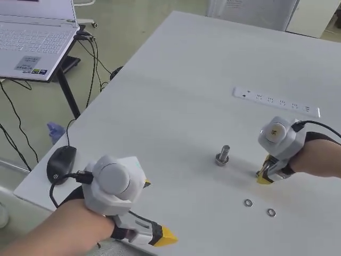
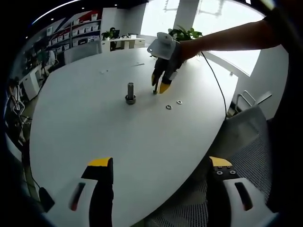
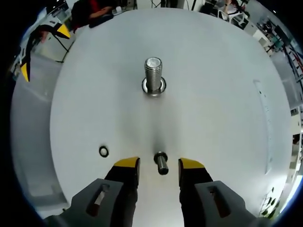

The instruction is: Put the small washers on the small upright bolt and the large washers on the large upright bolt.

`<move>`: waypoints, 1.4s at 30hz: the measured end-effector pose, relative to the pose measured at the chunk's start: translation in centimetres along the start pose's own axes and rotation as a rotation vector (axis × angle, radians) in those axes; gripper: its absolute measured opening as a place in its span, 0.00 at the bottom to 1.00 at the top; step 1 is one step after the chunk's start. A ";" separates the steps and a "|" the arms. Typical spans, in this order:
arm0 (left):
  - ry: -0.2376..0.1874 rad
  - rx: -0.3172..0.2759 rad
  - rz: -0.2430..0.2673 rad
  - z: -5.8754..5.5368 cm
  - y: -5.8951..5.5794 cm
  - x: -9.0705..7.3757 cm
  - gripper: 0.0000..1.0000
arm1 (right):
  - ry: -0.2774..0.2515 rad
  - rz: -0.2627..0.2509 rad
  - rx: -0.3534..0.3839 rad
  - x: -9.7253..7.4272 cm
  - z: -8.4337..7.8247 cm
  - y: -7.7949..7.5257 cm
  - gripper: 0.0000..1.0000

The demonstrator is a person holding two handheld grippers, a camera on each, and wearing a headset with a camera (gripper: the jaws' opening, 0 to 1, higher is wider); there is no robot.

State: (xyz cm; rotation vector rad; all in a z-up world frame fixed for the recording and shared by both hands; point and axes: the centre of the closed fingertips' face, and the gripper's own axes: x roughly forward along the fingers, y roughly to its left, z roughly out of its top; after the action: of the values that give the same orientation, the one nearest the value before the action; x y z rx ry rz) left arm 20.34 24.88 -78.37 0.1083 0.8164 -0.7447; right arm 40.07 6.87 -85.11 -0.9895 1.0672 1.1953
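The large bolt (image 1: 222, 155) stands upright mid-table on a wide base, and it shows again as the large bolt (image 3: 153, 75) ahead of my right gripper. A small upright bolt (image 3: 161, 162) stands between the jaws of my right gripper (image 3: 157, 163), which is open and not touching it. In the head view the right gripper (image 1: 264, 176) points down at the table. Two small washers (image 1: 248, 202) (image 1: 271, 213) lie flat just in front of it, and one small washer (image 3: 103, 151) shows left of its jaws. My left gripper (image 2: 158, 172) is open and holds nothing, hovering at the near table edge (image 1: 165, 237).
A white power strip (image 1: 277, 101) lies at the far right of the table. A black mouse (image 1: 60, 162) sits by the left edge, with cables trailing off. An open laptop (image 1: 32, 37) rests on a side stand at the top left.
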 end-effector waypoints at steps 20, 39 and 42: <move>-0.015 0.035 -0.006 0.5 -0.1 -0.6 0.82 | -0.047 -0.026 0.057 -3.8 0.8 0.3 0.34; -0.022 0.104 -0.053 1.3 -0.3 -1.4 0.82 | -0.093 -0.030 0.084 -5.4 1.4 2.8 0.34; -0.014 0.112 -0.055 1.1 -0.1 -1.5 0.81 | -0.122 -0.028 0.101 -5.3 1.8 3.7 0.34</move>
State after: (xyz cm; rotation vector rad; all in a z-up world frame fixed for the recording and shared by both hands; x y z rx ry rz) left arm 20.31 25.22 -76.52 0.1814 0.7664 -0.8429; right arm 36.26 7.88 -79.64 -0.8402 1.0038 1.1527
